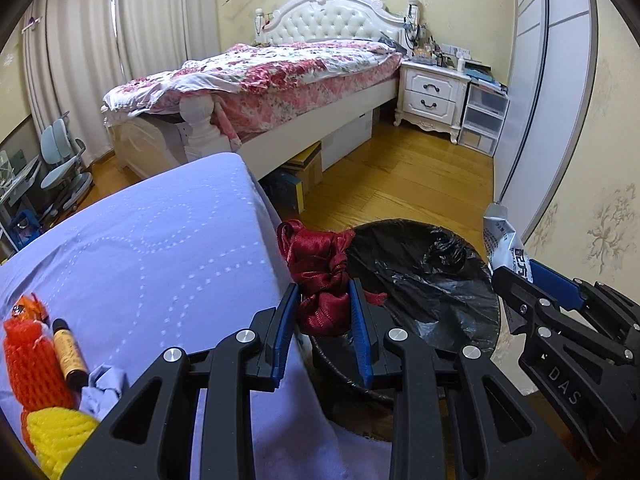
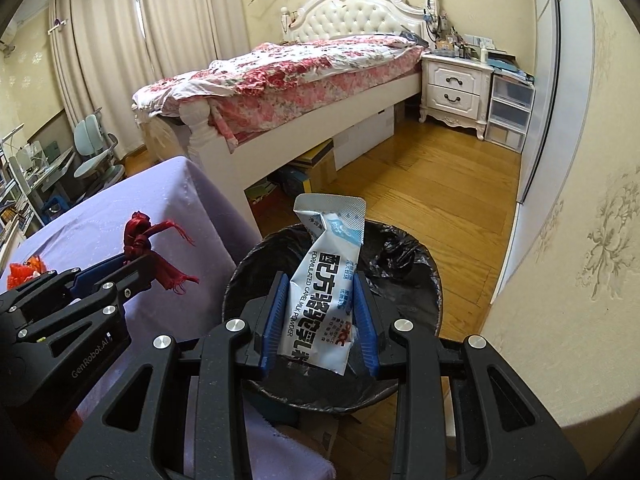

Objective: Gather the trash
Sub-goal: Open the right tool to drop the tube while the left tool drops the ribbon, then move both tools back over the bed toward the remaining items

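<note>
— What are you holding?
— My right gripper (image 2: 322,316) clamps a milk powder packet (image 2: 326,276), long axis upright, directly over the bin (image 2: 416,264); my left gripper (image 1: 323,330) pinches a red ribbon (image 1: 320,276) at the bin's near rim.
— Which drops first?
— Probably the right; it's better centred.

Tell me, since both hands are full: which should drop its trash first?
Right. Its milk powder packet hangs directly over the lined bin; the left's red ribbon sits at the bin's edge by the table.
</note>
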Demonstrator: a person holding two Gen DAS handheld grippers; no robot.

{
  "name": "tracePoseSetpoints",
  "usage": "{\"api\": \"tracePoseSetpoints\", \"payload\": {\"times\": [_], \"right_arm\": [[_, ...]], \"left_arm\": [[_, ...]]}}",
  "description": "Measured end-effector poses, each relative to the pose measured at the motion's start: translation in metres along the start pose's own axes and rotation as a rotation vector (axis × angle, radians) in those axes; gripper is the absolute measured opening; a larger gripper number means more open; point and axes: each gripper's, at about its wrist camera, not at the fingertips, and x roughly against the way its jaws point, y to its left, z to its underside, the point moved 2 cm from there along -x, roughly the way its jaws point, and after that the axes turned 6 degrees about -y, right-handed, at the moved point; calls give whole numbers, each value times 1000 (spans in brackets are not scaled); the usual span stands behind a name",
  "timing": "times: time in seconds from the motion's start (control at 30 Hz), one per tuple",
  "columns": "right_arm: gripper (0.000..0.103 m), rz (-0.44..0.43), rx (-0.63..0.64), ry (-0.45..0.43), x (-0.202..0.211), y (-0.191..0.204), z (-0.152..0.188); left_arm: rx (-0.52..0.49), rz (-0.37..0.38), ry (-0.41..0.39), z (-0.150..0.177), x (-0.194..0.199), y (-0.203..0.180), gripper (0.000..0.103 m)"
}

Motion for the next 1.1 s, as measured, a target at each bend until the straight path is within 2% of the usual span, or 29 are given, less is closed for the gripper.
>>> {"api": "tracePoseSetpoints", "payload": {"times": [0.03, 0.1, 0.17, 0.23, 0.37, 0.57, 0.7, 1.1], "right_arm": [[33, 1, -8, 3, -3, -2, -1], [35, 1, -21, 7, -8, -6, -3], [41, 8, -31, 12, -12, -10, -4], [51, 15, -40, 13, -14, -11, -5], [59, 37, -50, 3, -11, -14, -5], [81, 78, -26, -30, 8, -13, -6], [89, 80, -34, -50, 24, -9, -7], [89, 102, -81, -64, 49, -16, 2]], "left_arm": [[1, 1, 7, 0, -1, 0, 29], [6, -7, 12, -4, -5, 1, 36], [17, -21, -4, -7, -4, 3, 61], [29, -20, -20, -9, -3, 4, 74], [36, -37, -30, -9, 1, 6, 80], [51, -68, -43, -9, 17, 11, 83], [71, -60, -79, -9, 37, 18, 84], [44, -84, -97, -9, 49, 20, 85]]}}
